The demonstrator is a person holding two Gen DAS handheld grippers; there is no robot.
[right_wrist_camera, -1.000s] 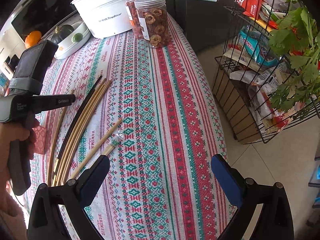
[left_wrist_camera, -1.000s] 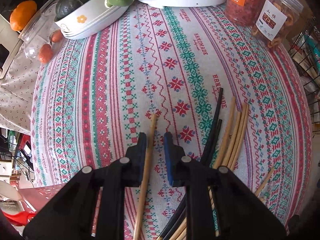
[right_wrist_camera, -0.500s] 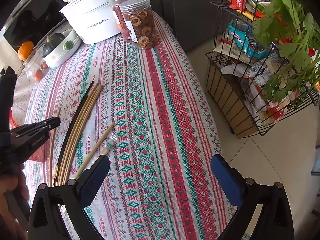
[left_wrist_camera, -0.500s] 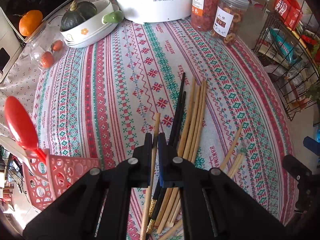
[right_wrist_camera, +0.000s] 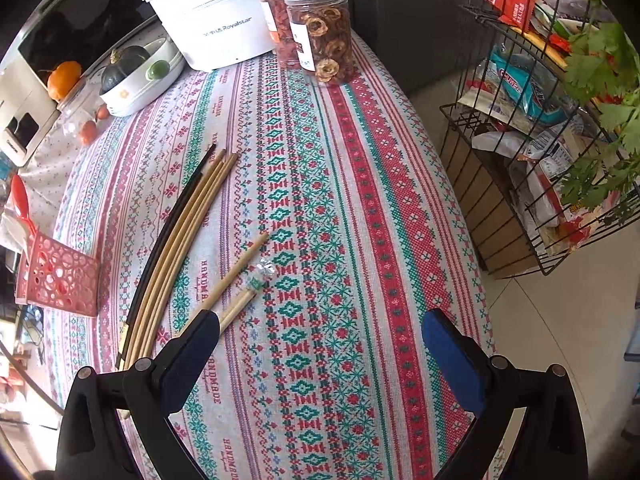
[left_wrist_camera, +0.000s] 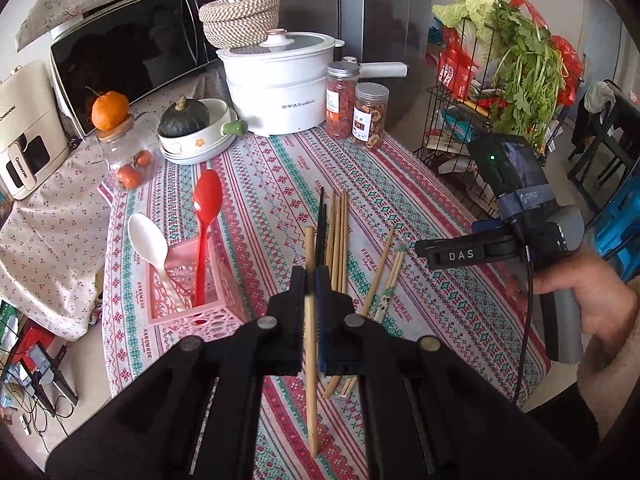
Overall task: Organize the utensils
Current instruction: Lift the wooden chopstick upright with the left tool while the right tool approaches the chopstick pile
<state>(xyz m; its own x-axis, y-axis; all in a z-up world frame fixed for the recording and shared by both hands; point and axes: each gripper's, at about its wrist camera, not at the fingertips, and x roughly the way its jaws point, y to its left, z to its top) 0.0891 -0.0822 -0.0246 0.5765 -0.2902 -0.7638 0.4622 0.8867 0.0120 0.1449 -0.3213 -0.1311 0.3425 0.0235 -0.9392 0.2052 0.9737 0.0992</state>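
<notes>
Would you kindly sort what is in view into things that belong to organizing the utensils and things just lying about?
Belongs to the job:
- bamboo chopstick in the left gripper
- loose chopsticks
- pink basket
- red spoon
- white spoon

Lying about:
- white pot
- snack jars
- squash

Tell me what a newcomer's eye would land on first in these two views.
Probably the bamboo chopstick pinched in the left hand-held gripper, dead centre and lifted above the patterned tablecloth. Next, the red spoon standing in the pink basket to its left. Then the right hand-held gripper, open and empty beside the loose chopsticks on the cloth.
</notes>
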